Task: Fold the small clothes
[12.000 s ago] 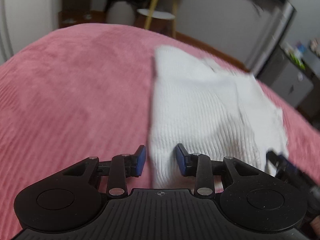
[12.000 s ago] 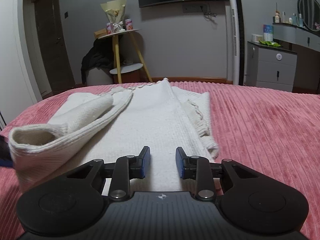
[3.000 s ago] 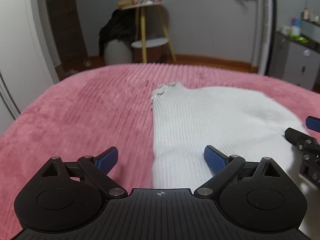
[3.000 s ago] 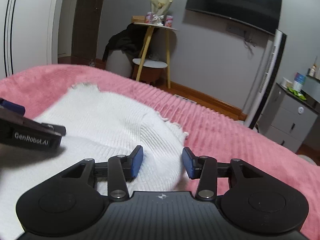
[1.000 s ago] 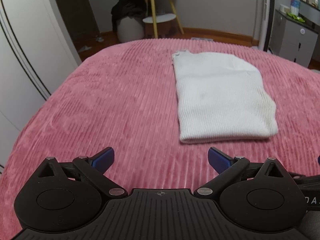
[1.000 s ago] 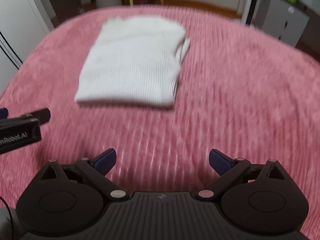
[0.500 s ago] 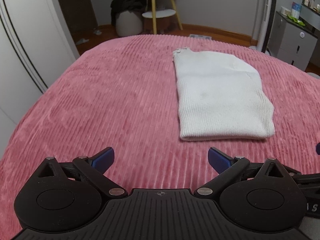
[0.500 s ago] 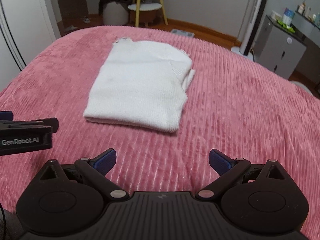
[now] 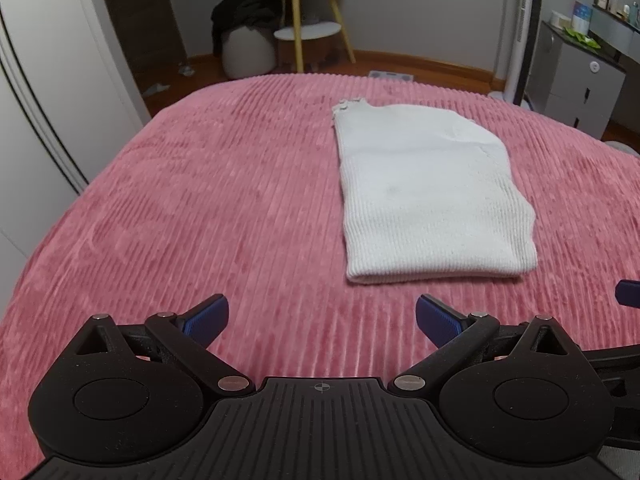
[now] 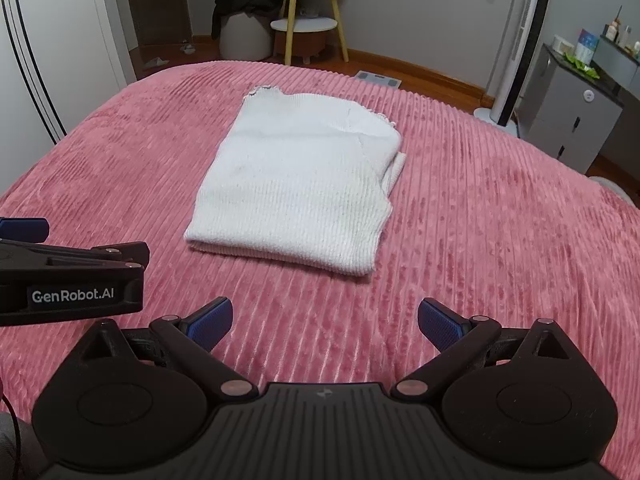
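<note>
White knit sweater [image 9: 428, 200] lay folded mid-bedspread [image 9: 200, 200]. Left gripper [image 9: 322, 316] and right gripper [image 10: 325, 320] both wide, empty, short of its near edge. Soft, light, floppy; best pinched at near fold corners.

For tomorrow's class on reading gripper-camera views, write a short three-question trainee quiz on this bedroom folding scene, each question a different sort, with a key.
1. True or false: the left gripper is shut on the white sweater.
2. Multiple choice: the sweater lies on A) a wooden floor B) the pink bedspread C) a chair.
3. Fill in: the right gripper has its jaws ____.

Key: 1 false, both grippers are open and apart from it; 2 B; 3 open.
</note>
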The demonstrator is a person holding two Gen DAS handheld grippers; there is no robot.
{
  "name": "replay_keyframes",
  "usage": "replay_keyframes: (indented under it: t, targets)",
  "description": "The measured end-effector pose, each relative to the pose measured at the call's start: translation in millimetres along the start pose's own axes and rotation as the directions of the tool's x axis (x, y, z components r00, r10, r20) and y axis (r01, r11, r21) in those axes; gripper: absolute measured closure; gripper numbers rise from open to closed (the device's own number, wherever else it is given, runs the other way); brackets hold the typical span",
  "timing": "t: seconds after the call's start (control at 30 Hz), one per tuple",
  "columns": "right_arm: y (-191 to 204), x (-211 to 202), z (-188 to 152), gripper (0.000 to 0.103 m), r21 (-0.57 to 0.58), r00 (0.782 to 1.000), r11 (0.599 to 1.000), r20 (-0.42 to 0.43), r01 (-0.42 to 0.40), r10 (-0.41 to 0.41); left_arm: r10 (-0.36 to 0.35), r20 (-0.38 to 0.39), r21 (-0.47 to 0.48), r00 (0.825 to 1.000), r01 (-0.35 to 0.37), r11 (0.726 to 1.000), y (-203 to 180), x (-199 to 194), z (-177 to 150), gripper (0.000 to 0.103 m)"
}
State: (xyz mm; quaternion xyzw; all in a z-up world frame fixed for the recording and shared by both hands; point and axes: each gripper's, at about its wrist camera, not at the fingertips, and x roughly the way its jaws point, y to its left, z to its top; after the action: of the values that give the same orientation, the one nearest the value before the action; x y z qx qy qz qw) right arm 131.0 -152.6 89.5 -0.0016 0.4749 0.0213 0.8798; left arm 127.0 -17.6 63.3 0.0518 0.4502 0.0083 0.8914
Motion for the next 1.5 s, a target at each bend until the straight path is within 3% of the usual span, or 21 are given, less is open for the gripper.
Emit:
replay_keyframes:
  t: [1.5]
  targets:
    - [-14, 2, 1, 0.004, 0.071, 0.999, 0.996, 0.004, 0.045, -0.045, 0.006, 0.012, -0.02, 1.0, -0.006, 1.0, 7, -5, 1, 0.001]
